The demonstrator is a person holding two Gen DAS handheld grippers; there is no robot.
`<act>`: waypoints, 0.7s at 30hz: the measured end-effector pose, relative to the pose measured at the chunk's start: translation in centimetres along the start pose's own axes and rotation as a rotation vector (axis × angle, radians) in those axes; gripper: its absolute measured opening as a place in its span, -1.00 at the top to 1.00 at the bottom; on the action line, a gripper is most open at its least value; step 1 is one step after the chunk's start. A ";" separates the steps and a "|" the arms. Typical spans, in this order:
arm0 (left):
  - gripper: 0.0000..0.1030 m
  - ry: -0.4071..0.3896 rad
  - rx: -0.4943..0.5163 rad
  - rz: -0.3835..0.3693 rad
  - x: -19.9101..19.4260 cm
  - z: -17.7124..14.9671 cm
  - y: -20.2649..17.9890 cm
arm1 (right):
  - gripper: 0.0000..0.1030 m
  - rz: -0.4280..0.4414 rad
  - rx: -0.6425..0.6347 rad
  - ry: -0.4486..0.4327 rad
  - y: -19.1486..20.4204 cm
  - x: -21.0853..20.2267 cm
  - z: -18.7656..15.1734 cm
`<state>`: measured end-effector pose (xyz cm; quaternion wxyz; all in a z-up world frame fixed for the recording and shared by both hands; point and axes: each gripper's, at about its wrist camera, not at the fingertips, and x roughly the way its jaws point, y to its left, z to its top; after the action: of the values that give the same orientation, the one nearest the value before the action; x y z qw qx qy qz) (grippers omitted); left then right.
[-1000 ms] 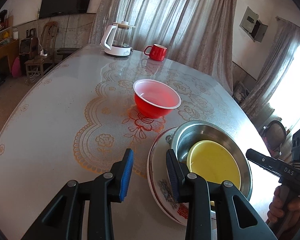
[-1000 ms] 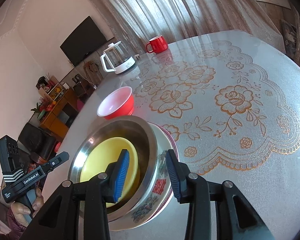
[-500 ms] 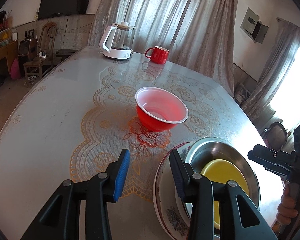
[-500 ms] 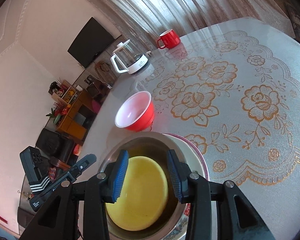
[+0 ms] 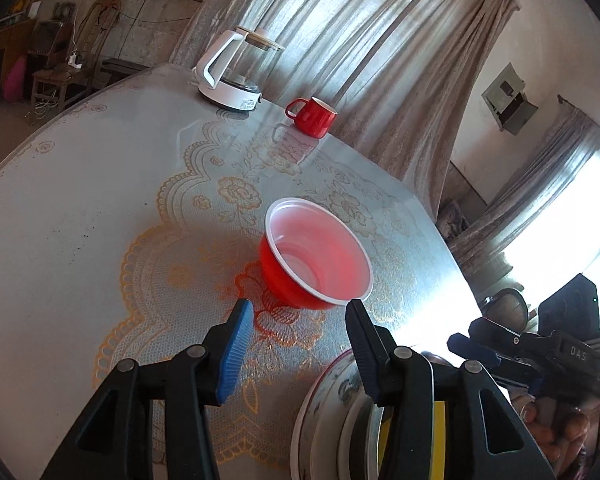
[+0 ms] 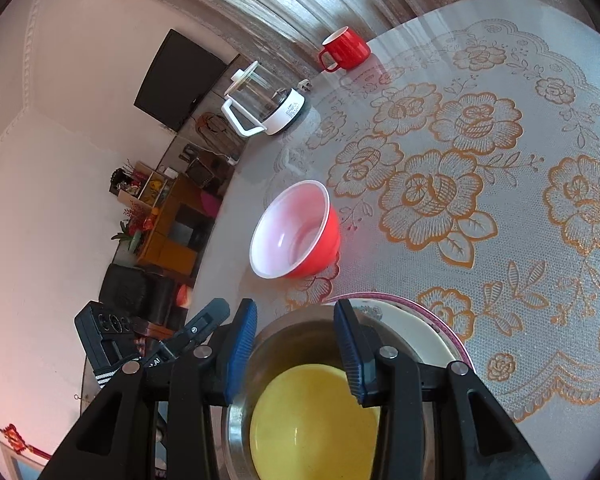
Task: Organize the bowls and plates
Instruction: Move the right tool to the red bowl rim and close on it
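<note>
1. The table (image 5: 80, 208) carries a lace cloth and all the task items. A kettle (image 5: 236, 76) and a red mug (image 5: 314, 117) stand at the far side, well apart from the work area.
2. The patterned plate (image 6: 428, 332) is the base of the stack. It holds the steel bowl (image 6: 292, 332), and the yellow plate (image 6: 312, 412) lies inside that bowl.
3. The red bowl (image 5: 316, 260) stands alone and upright on the cloth, just beyond the stack. Judged step: add this bowl to the stack.
4. The left gripper (image 5: 298, 344) is unclenched and holds nothing. Its jaws have just been opening, with only cloth between them. The near wall of the red bowl sits just ahead of the fingertips and roughly centred on the gap, not touching.
5. The right gripper (image 6: 296, 344) hovers over the steel bowl, jaws apart, pads pressing on nothing. The red bowl lies ahead of it and slightly left.
6. Procedure: advance the left gripper so that one finger passes inside the near rim and the other outside. Close on the wall, lift clear, then lower the bowl onto the yellow plate. The bowl looks like light, thin plastic; avoid pushing it before the jaws close.
</note>
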<state>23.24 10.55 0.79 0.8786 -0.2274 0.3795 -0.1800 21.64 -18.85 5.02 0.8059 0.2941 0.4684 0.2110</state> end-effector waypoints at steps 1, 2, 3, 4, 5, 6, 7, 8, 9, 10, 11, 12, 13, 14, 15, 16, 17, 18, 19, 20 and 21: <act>0.05 -0.002 -0.010 -0.003 0.1 0.3 0.1 | 0.22 0.002 0.010 0.001 0.0 0.3 0.3; 0.05 -0.003 -0.019 -0.008 0.3 0.5 0.2 | 0.22 0.007 0.019 0.004 0.0 0.5 0.6; 0.08 -0.001 -0.022 -0.013 0.4 0.7 0.2 | 0.22 0.011 0.028 0.007 0.0 0.8 1.0; 0.08 0.000 -0.018 -0.014 0.7 0.9 0.2 | 0.22 0.013 0.037 0.009 0.0 1.2 1.3; 0.08 -0.001 -0.013 -0.013 0.9 1.1 0.2 | 0.22 0.011 0.046 0.010 0.0 1.5 1.7; 0.08 0.002 -0.013 -0.012 1.3 1.3 0.3 | 0.22 0.008 0.054 0.010 0.0 1.9 2.1; 0.09 0.009 -0.024 -0.019 1.7 1.6 0.5 | 0.22 0.004 0.061 0.010 0.0 2.3 2.4; 0.11 0.016 -0.039 -0.038 2.0 2.0 0.7 | 0.22 0.001 0.070 0.012 -0.1 2.6 2.7; 0.18 0.015 -0.051 -0.053 2.3 2.2 0.9 | 0.22 -0.002 0.082 0.016 -0.2 3.0 2.9; 0.20 0.012 -0.058 -0.055 2.5 2.5 0.9 | 0.22 -0.004 0.093 0.020 -0.3 3.4 3.1; 0.20 0.007 -0.064 -0.057 2.7 2.7 1.0 | 0.22 -0.005 0.101 0.023 -0.4 3.7 3.3; 0.20 0.008 -0.072 -0.065 3.0 2.9 1.1 | 0.22 -0.011 0.105 0.024 -0.4 3.9 3.5; 0.20 0.011 -0.081 -0.076 3.4 3.1 1.3 | 0.22 -0.019 0.106 0.023 -0.5 4.2 3.7; 0.20 0.014 -0.090 -0.083 3.7 3.3 1.4 | 0.22 -0.025 0.107 0.024 -0.5 4.5 4.0; 0.22 0.012 -0.095 -0.088 4.0 3.4 1.5 | 0.22 -0.031 0.110 0.025 -0.6 4.7 4.2; 0.26 0.009 -0.101 -0.094 4.2 3.6 1.7 | 0.22 -0.037 0.118 0.024 -0.7 5.0 4.4; 0.28 0.005 -0.109 -0.102 4.5 3.7 1.8 | 0.22 -0.043 0.126 0.024 -0.8 5.3 4.6; 0.29 0.004 -0.118 -0.112 4.8 3.8 1.9 | 0.22 -0.048 0.132 0.024 -0.9 5.6 4.9; 0.31 0.006 -0.127 -0.122 5.1 4.0 2.0 | 0.22 -0.053 0.136 0.028 -1.0 6.0 5.1; 0.33 0.007 -0.128 -0.129 5.4 4.0 2.1 | 0.22 -0.061 0.142 0.033 -1.1 6.4 5.2; 0.37 0.008 -0.127 -0.131 5.7 4.1 2.1 | 0.22 -0.068 0.148 0.040 -1.2 6.8 5.4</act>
<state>30.26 10.57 -1.16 0.8473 -0.3061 0.3778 -0.2136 29.66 -17.00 2.02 0.7793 0.3326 0.5083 0.1541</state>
